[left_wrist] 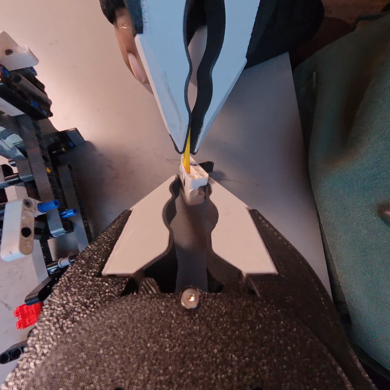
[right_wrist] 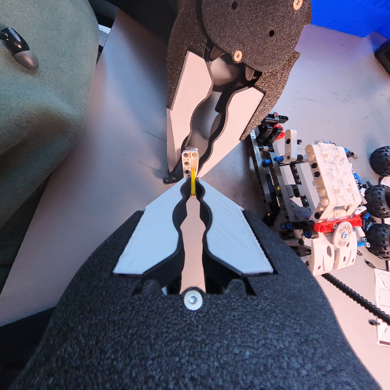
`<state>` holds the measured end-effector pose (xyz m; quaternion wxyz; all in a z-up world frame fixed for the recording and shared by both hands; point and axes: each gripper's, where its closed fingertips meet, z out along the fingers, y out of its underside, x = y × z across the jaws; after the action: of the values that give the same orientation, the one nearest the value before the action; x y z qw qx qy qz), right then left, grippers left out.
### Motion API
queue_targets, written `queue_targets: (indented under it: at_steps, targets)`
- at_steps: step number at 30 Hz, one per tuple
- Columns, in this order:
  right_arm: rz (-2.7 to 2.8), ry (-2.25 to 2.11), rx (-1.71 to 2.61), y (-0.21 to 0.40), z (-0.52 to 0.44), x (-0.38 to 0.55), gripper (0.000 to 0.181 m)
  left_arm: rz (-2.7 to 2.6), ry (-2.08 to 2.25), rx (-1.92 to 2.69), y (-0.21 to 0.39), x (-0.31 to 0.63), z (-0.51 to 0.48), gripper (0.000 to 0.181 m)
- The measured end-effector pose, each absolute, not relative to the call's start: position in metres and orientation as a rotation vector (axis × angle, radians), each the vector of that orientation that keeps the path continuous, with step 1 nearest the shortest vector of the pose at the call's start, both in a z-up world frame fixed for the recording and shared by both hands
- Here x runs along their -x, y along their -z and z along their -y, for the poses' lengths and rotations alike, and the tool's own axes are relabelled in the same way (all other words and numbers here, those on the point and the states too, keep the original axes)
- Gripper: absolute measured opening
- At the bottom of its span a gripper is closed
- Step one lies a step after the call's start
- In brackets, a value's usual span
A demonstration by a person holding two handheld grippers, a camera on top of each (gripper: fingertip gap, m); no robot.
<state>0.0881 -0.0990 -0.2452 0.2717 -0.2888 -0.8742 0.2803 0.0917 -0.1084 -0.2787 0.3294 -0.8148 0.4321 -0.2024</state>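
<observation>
My left gripper [left_wrist: 193,183] is shut on a short white holed beam [left_wrist: 195,179] and holds it on end just above the pale table [left_wrist: 263,147]. My right gripper [left_wrist: 187,150] comes in from above, shut on a thin yellow axle [left_wrist: 186,145] whose end sits in a hole in the beam's top face. In the right wrist view, my right gripper [right_wrist: 192,179] pinches the yellow axle [right_wrist: 193,186]. Its tip meets the white beam [right_wrist: 190,158], which the left gripper [right_wrist: 186,168] holds. A small black piece [right_wrist: 169,180] lies on the table beside the tips.
A partly built white, grey and black toy vehicle [right_wrist: 316,190] stands to one side, also in the left wrist view [left_wrist: 31,190]. Loose black wheels [right_wrist: 379,160], a black toothed strip [right_wrist: 354,299] and a paper sheet [right_wrist: 383,306] lie near it. Green-grey fabric [left_wrist: 348,147] borders the table. A person's hand [left_wrist: 130,52] grips the right gripper. My left and right fingertips are right by each other.
</observation>
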Motion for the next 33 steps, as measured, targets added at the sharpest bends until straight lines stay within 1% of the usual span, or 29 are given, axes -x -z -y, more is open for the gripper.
queue_targets:
  at_steps: [4,5,6,7,9,17,26,27,29,33]
  targets:
    - [2.342,-0.751,0.785,0.245,0.098,-0.089,0.003,-1.112,0.542,2.127,0.279,-0.094,0.106,0.021]
    - [2.338,-0.751,0.791,0.245,0.098,-0.090,0.003,-1.105,0.539,2.128,0.280,-0.094,0.106,0.024]
    - [2.334,-0.751,0.795,0.245,0.098,-0.090,0.003,-1.097,0.521,2.125,0.279,-0.093,0.104,0.033]
    - [2.333,-0.745,0.798,0.246,0.098,-0.091,0.003,-1.101,0.514,2.118,0.279,-0.094,0.104,0.032]
    - [2.331,-0.720,0.797,0.249,0.097,-0.091,0.003,-1.106,0.498,2.089,0.277,-0.098,0.103,0.017]
    - [2.306,-0.727,0.820,0.235,0.094,-0.097,0.003,-1.128,0.424,2.093,0.279,-0.097,0.101,0.016]
    - [2.423,-0.626,0.805,0.247,0.098,-0.104,0.003,-1.113,0.486,2.107,0.281,-0.101,0.102,0.017]
    - [2.428,-0.623,0.806,0.247,0.098,-0.105,0.003,-1.120,0.486,2.108,0.281,-0.101,0.102,0.017]
    - [2.433,-0.622,0.809,0.247,0.099,-0.105,0.003,-1.116,0.485,2.109,0.281,-0.100,0.102,0.026]
    - [2.435,-0.627,0.824,0.247,0.098,-0.105,0.003,-1.117,0.494,2.111,0.281,-0.100,0.103,0.025]
